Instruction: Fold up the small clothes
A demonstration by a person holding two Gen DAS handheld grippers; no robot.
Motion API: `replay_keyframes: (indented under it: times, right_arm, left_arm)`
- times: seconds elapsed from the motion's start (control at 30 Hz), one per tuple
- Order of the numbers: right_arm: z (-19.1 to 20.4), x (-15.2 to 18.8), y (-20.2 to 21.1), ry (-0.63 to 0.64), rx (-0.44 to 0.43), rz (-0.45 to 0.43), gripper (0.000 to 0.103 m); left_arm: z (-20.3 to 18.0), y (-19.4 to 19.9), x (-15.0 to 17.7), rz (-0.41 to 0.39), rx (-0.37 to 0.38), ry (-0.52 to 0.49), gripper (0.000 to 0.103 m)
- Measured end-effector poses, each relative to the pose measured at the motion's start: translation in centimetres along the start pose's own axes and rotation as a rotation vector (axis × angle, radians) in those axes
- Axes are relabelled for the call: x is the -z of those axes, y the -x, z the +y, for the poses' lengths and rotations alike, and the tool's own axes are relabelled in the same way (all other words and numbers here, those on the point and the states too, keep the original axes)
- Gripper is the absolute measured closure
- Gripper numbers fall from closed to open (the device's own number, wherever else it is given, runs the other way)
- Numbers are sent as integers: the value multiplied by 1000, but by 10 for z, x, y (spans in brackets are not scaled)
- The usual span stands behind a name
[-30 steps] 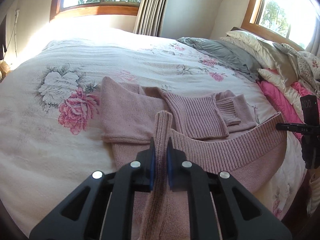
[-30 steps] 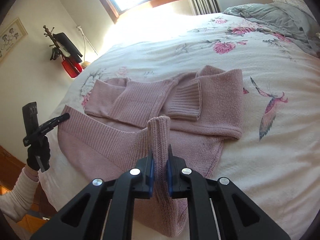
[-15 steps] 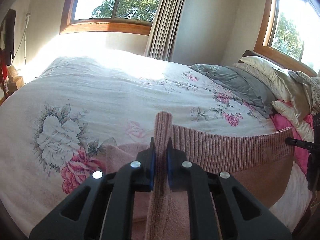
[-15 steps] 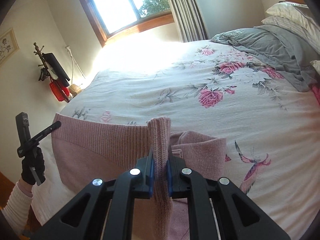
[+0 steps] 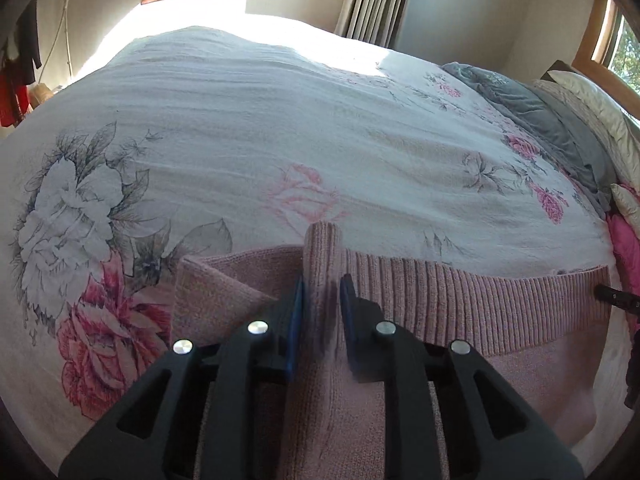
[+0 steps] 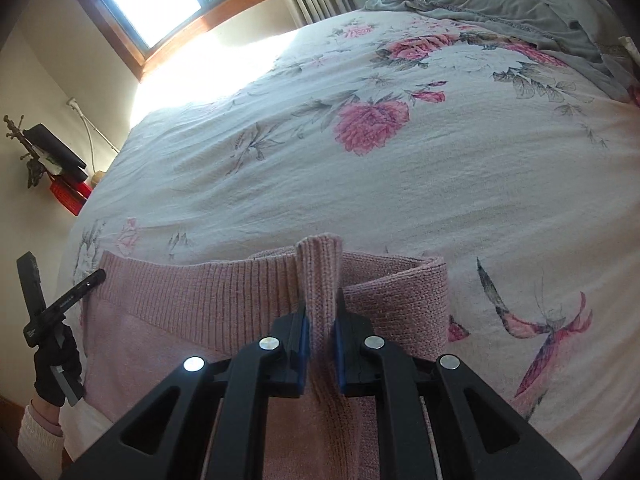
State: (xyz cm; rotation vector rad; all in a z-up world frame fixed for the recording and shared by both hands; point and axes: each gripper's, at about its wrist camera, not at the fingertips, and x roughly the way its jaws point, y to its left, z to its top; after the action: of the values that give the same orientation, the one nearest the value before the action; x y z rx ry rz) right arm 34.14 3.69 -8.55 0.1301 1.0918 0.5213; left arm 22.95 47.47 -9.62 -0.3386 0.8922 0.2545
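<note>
A pink knitted sweater (image 5: 460, 312) lies on the floral bedspread (image 5: 280, 120), its ribbed hem folded up over the body. My left gripper (image 5: 322, 304) is shut on a pinched ridge of the hem at its left end. Its jaws stand slightly wider than before, with fabric filling the gap. In the right wrist view, the right gripper (image 6: 321, 316) is shut on the sweater (image 6: 192, 304) at the hem's right end. The left gripper (image 6: 60, 300) shows there at the hem's far corner, held by a gloved hand (image 6: 56, 364). The sleeves are hidden under the fold.
A grey blanket (image 5: 540, 108) and pillows (image 5: 592, 92) are heaped at the head of the bed on the right. A wall hook with red and black items (image 6: 64, 192) hangs beyond the bed's left edge. Bedspread stretches far ahead of the hem.
Both grippers carried the hem up and forward over the sweater, covering the sleeves, then lowered it to the bed. The left jaws have parted slightly.
</note>
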Motion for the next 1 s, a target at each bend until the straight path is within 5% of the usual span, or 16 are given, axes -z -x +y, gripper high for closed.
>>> replay_keyframes:
  times: [0.17,0.33,0.57,0.67,0.77,0.9,1.0]
  right_arm:
    - [-14,5,-2,-29,3,1,73]
    - [-13,28,28,2,-17,-24,52]
    - [4,107,58,83,-51,65,45]
    - [6,137,62,80,-67,110,45]
    - [6,155,60,69,-85,141,57]
    - [1,162,58,39,-83,158,94]
    - [-8,160,70,-11,-131,141,95]
  left_arm:
    - [20,5,9,26,66,49,76]
    - [24,43,38,33,104,17,59]
    - [40,88,111,89,141,57,58]
    - [41,101,133,92,161,77,66]
    - [34,100,148,115,167,63,85]
    - [27,92,155,138,136,41,94]
    - [28,94,154,139,114,26,95]
